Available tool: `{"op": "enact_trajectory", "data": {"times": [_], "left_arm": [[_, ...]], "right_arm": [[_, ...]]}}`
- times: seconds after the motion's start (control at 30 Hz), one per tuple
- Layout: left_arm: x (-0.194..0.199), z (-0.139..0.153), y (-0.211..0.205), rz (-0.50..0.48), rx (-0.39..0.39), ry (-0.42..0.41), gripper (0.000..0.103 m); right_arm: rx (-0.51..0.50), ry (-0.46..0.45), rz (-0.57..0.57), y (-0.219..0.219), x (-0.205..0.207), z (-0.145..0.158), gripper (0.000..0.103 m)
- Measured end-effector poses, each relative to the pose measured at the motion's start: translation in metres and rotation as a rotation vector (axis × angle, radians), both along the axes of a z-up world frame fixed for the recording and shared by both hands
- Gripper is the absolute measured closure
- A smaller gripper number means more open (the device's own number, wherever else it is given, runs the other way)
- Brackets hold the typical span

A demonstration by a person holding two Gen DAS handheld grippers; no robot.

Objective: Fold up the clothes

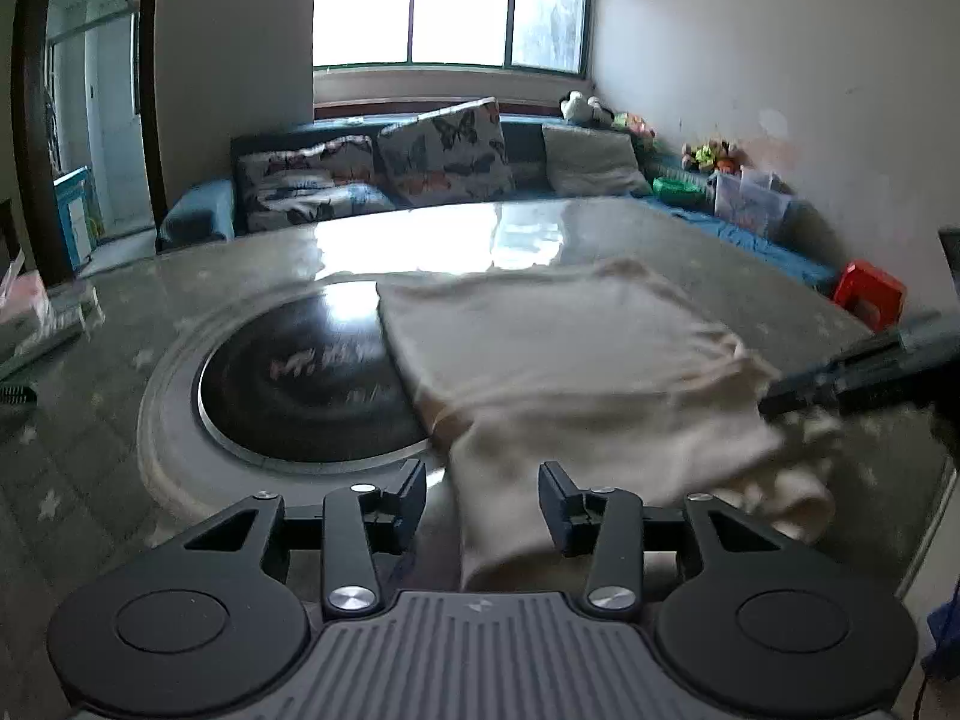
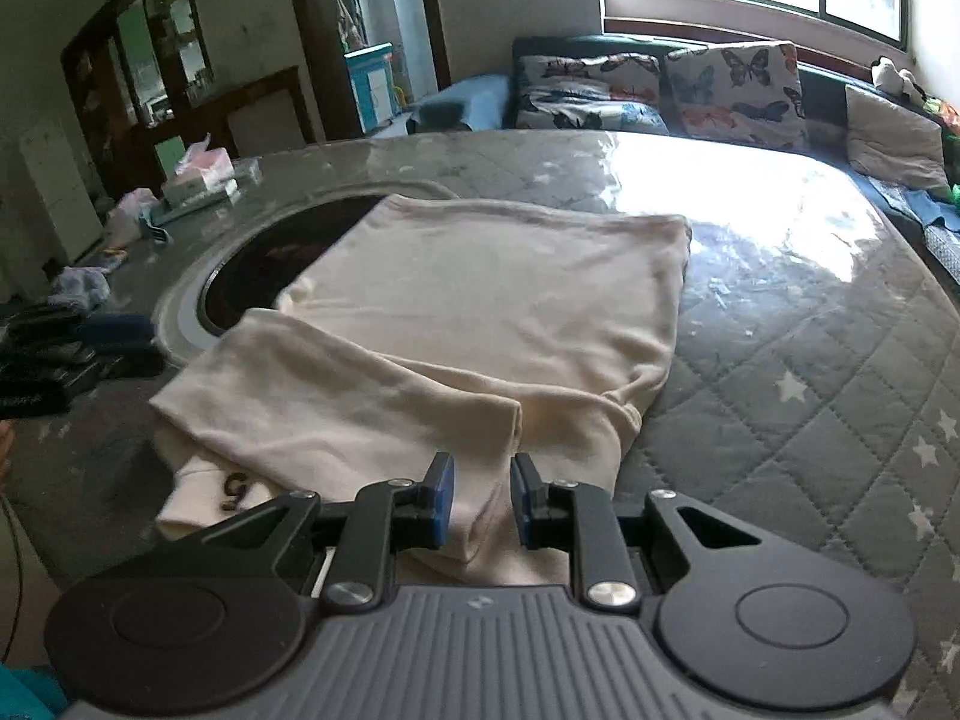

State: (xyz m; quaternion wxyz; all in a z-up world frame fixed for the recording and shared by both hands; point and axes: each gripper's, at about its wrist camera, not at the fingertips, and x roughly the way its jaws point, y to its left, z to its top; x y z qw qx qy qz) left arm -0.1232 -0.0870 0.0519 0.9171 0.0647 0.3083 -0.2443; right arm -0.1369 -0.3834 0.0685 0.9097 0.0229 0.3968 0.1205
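Note:
A cream garment (image 2: 480,300) lies partly folded on the grey quilted table (image 2: 810,360), with one sleeve laid across its near end. Part of it covers a round black inset plate (image 1: 300,378) in the tabletop. My right gripper (image 2: 483,498) is shut on the near fold of the sleeve, and cloth fills the narrow gap between its blue pads. My left gripper (image 1: 483,498) stands open over the garment's (image 1: 570,348) near edge; a strip of cloth runs between its fingers without the pads touching it. In the left wrist view the right gripper (image 1: 777,402) reaches in at the cloth's right edge.
A sofa with butterfly cushions (image 1: 444,150) runs behind the table under the window. A red box (image 1: 870,294) sits at the right. Tissue packs (image 2: 201,177) and dark folded items (image 2: 54,354) occupy the table's left side.

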Motion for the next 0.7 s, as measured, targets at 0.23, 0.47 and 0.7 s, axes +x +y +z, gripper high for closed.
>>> {"op": "enact_trajectory", "data": {"times": [0.23, 0.47, 0.7], "left_arm": [[-0.01, -0.018, -0.005, -0.059, 0.078, -0.029, 0.055], [-0.011, -0.024, -0.004, -0.089, 0.092, -0.033, 0.066], [-0.011, -0.029, -0.005, -0.102, 0.114, -0.044, 0.093]], "right_arm": [[-0.015, 0.006, -0.006, 0.004, 0.012, -0.008, 0.084], [-0.092, -0.044, 0.001, 0.012, 0.01, 0.007, 0.099], [-0.152, -0.114, -0.024, 0.014, 0.005, 0.027, 0.1]]}}
